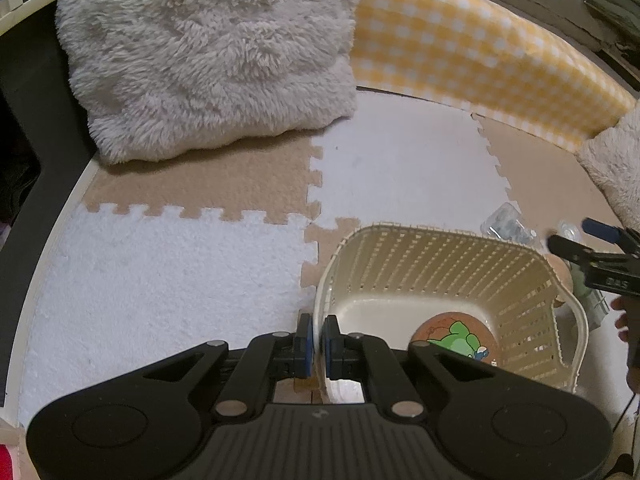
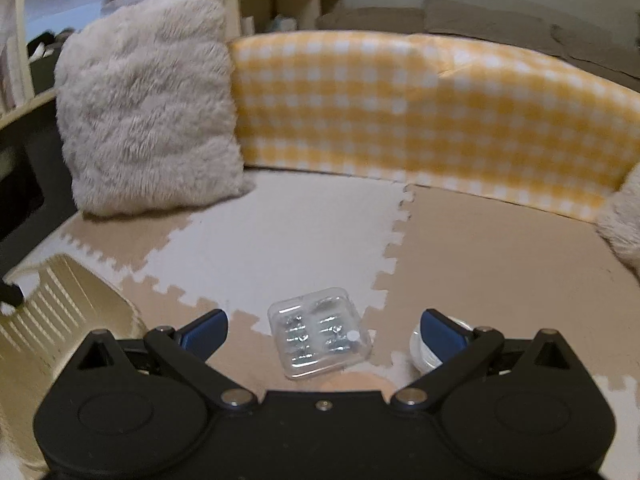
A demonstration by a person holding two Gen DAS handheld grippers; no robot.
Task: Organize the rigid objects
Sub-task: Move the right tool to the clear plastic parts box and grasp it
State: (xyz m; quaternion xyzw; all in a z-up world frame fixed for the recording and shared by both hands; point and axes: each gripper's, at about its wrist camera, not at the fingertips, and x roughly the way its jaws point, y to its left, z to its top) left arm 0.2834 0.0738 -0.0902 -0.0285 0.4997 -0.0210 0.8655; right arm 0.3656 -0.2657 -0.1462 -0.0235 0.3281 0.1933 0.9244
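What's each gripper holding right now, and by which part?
Left gripper is shut on the cream slatted plastic basket, pinching its near rim wall. Right gripper is open, holding nothing.

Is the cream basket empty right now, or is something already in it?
Not empty: a round disc with a green cartoon print lies on the floor of the basket.
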